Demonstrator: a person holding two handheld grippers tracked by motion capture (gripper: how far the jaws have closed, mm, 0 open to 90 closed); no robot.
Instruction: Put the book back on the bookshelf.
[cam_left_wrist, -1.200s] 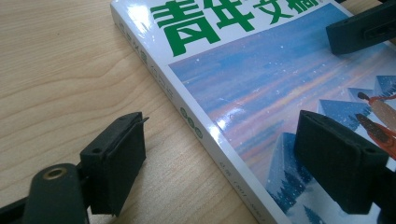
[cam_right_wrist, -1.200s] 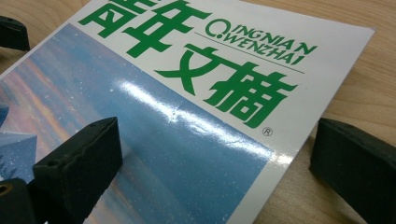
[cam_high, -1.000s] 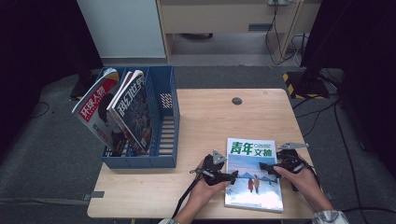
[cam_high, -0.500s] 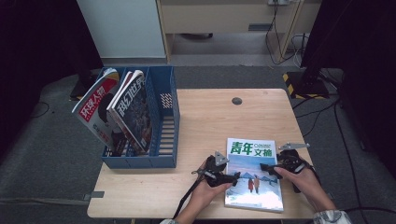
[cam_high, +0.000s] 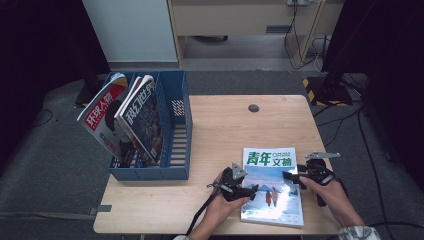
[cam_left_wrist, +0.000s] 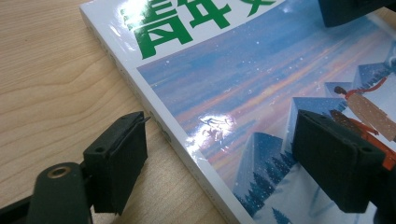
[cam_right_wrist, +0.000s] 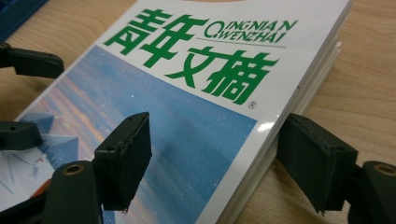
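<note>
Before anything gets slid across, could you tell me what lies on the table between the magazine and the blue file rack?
Nothing: in the high view, bare wooden table separates the magazine from the blue file rack.

Magazine (cam_right_wrist: 196, 116), flat on a light wooden table (cam_right_wrist: 369, 84), glossy cover up: green Chinese title characters with "QINGNIAN WENZHAI" in Latin letters on white, a blue and orange dusk sky below. Right gripper (cam_right_wrist: 212, 161), two black jaws rising from the bottom edge, one over the cover, one over the table just beside the page edge, straddling that edge; the jaws have just been closing, pads not pressing it. Other gripper's black jaws at the far left edge, above the cover's opposite side
</note>
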